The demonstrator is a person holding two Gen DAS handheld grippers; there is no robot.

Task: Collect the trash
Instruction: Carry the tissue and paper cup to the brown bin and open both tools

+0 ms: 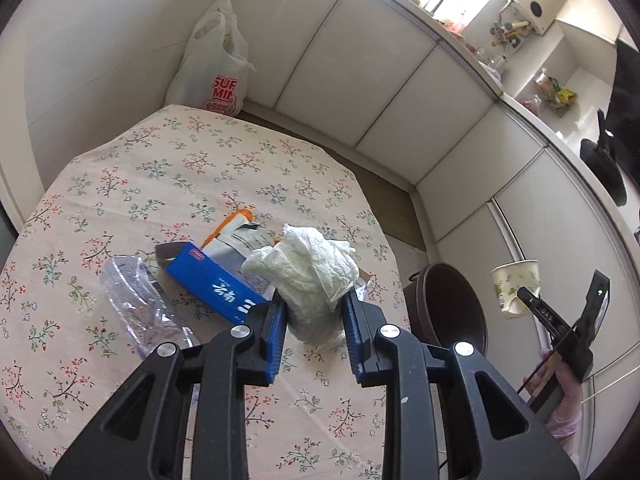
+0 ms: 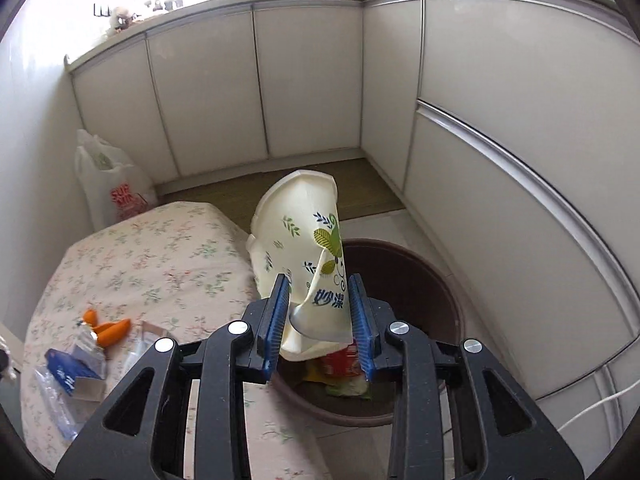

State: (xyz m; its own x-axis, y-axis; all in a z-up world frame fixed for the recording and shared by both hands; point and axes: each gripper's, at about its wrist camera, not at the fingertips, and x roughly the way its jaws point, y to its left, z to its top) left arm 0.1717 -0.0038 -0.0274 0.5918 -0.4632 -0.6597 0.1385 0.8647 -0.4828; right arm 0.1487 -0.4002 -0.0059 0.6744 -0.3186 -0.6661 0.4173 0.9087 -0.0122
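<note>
In the left wrist view my left gripper [image 1: 316,320] is shut on a crumpled white wad of paper [image 1: 308,272] just above the floral tablecloth [image 1: 120,184]. Beside it lie a blue carton [image 1: 212,284], a crushed clear plastic bottle [image 1: 140,300] and an orange-edged packet [image 1: 236,232]. My right gripper [image 2: 322,316] is shut on a crushed paper cup [image 2: 300,236] with a leaf print, held over the brown bin [image 2: 424,288], which has wrappers inside. From the left wrist view the cup [image 1: 516,284] and bin [image 1: 452,308] are off the table's right edge.
A white plastic shopping bag [image 1: 216,68] stands on the floor in the far corner behind the table. White cabinet doors [image 2: 312,80] run along the back and right side. A gloved hand [image 1: 560,392] holds the right gripper.
</note>
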